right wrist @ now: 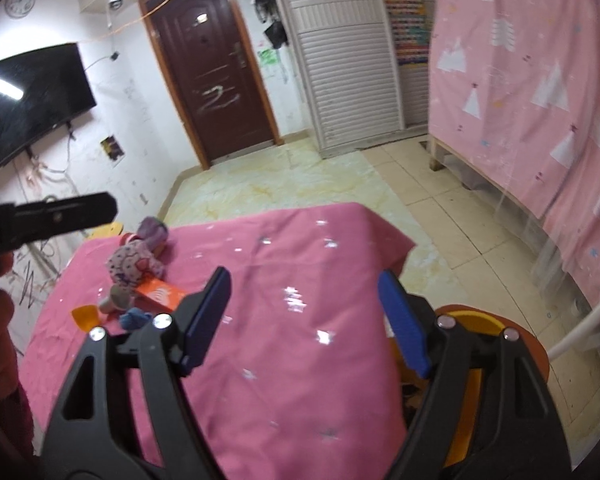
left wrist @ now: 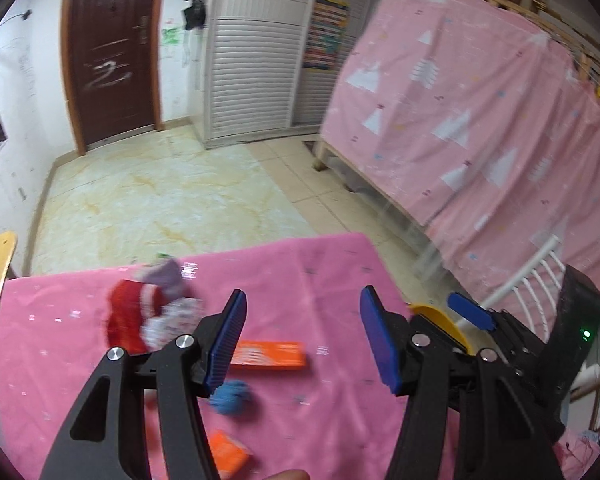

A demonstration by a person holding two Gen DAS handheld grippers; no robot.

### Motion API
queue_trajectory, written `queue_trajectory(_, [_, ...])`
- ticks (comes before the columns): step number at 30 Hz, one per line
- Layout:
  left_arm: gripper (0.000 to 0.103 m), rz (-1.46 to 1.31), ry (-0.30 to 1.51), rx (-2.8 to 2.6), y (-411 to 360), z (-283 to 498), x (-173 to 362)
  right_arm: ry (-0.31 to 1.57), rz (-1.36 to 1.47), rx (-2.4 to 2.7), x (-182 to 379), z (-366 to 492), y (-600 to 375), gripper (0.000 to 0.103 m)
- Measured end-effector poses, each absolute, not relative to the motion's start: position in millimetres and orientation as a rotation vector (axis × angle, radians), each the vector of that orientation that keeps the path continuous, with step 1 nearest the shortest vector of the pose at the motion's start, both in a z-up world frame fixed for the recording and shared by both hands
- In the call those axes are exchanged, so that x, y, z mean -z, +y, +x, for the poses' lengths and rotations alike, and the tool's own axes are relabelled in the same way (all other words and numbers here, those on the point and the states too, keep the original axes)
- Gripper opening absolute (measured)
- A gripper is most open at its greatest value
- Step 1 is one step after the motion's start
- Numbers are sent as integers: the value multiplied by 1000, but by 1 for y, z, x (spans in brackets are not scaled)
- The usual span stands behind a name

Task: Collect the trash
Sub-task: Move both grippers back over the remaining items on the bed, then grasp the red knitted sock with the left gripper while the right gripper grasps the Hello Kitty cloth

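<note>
On the pink-clothed table lie an orange box, a blue crumpled ball, a small orange packet and a doll in red and patterned clothes. My left gripper is open and empty, above the box and ball. My right gripper is open and empty over the table's right part; the box, ball, doll and an orange scrap lie to its left. An orange and yellow bin stands under its right finger.
The right gripper shows at right in the left view, over the yellow bin rim. A pink-curtained bed, white louvered cabinet, brown door and wall TV surround a tiled floor.
</note>
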State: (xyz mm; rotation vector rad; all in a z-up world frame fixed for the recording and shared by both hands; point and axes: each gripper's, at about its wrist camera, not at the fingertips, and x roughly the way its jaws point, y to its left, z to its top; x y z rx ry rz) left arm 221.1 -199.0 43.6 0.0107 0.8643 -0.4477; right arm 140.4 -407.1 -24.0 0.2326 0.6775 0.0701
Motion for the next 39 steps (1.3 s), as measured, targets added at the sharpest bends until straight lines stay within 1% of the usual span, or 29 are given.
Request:
queue_trajectory(8, [54, 23, 863, 360, -150, 253, -41, 707, 176, -141, 23, 163, -358, 73])
queue_trajectory(14, [61, 41, 886, 305, -119, 280, -27, 731, 140, -218, 23, 178, -324, 74])
queue_trajectory(15, [61, 45, 900, 299, -114, 287, -22, 735, 131, -236, 23, 181, -316, 76])
queue_trajectory(16, [62, 49, 908, 294, -111, 291, -19, 737, 126, -244, 23, 183, -312, 79])
queue_trajectory(24, [65, 73, 969, 290, -92, 316, 14, 764, 84, -315, 26, 199, -278, 80])
queue_trajectory(33, [65, 79, 1001, 330, -92, 330, 39, 779, 58, -384, 30, 209, -257, 81])
queue_trajectory(35, [64, 83, 1006, 338, -93, 329, 43, 779, 53, -393, 31, 209, -254, 82])
queue_trajectory(36, [62, 84, 1010, 344, -93, 329, 45, 780, 50, -399, 32, 210, -252, 84])
queue_trajectory(37, [56, 81, 1017, 355, -93, 328, 47, 781, 47, -401, 31, 210, -248, 85])
queue_trajectory(39, [47, 71, 1033, 382, -92, 326, 49, 785, 41, -409, 32, 211, -246, 85])
